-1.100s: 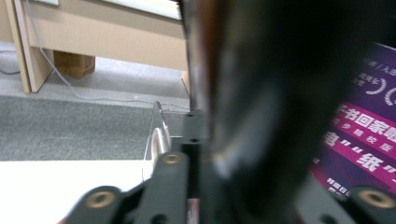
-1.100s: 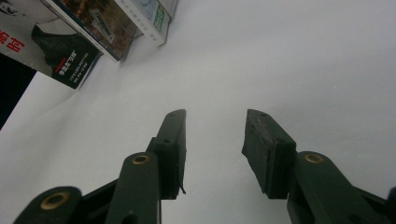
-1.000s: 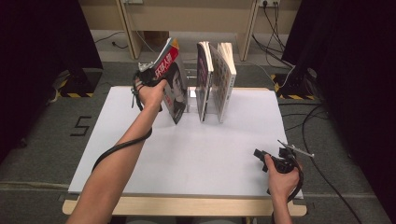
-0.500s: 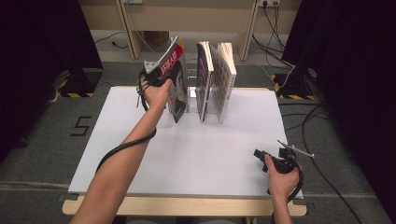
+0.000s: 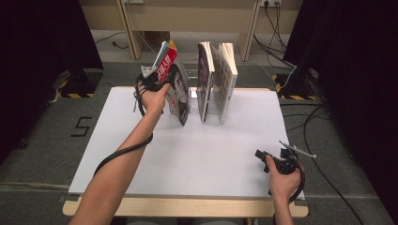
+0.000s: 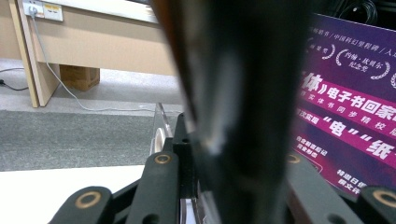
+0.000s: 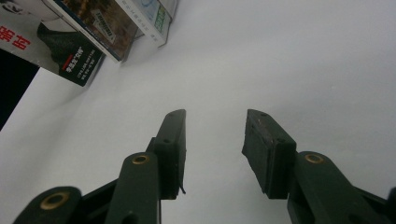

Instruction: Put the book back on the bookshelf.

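A red and black book [image 5: 174,86] stands on the white table [image 5: 211,154] at the far left of a row, its top leaning left. My left gripper [image 5: 163,83] reaches it from the left side. In the left gripper view the book's dark edge [image 6: 233,70] lies between the jaws of the left gripper [image 6: 233,144], blurred and very close. These jaws have just been opening, with the book between them. My right gripper [image 5: 259,153] rests near the table's front right corner. In its own view the right gripper [image 7: 215,123] is open over bare table.
Several more books [image 5: 217,79] stand upright to the right of the leaning one, one with a purple cover [image 6: 345,107]. A clear stand [image 6: 156,126] shows beside them. Cables trail over the floor beyond the table. The book row [image 7: 93,28] lies far ahead of the right gripper.
The left hand has shifted only slightly beside the leaning book. The right hand has stayed put.
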Action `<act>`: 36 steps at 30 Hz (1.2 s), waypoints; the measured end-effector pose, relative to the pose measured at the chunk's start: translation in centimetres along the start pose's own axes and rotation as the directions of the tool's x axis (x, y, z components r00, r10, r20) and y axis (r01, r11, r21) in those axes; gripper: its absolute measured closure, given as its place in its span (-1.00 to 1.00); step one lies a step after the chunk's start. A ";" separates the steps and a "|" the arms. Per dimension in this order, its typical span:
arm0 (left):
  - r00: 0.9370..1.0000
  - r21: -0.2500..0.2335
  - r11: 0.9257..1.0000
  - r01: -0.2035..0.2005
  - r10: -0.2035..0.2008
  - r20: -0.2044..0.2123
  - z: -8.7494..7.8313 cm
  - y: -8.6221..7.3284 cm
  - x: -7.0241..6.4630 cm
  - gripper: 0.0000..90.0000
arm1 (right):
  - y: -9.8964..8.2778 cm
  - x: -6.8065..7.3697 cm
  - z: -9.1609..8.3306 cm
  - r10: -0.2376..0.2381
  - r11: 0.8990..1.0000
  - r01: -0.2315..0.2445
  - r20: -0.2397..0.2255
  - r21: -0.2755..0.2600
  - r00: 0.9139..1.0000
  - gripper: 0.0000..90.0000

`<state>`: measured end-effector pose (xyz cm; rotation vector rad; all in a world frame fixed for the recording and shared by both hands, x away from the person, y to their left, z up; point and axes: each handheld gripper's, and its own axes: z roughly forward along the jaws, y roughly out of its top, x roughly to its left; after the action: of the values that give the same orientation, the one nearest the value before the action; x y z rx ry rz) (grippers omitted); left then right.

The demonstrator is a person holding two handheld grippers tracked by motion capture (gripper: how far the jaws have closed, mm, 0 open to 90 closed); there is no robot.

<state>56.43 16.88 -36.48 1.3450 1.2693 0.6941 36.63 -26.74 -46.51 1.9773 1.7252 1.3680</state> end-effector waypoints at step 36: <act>0.978 0.034 0.978 -0.206 0.206 -0.010 -1.3 0.9 -0.7 0.84 | 0.0 0.0 -0.1 0.002 1.000 -0.002 0.000 0.004 1.000 0.32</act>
<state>55.31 16.78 -35.14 1.5155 1.1660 0.8294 36.51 -26.77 -46.46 1.9814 1.7275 1.3668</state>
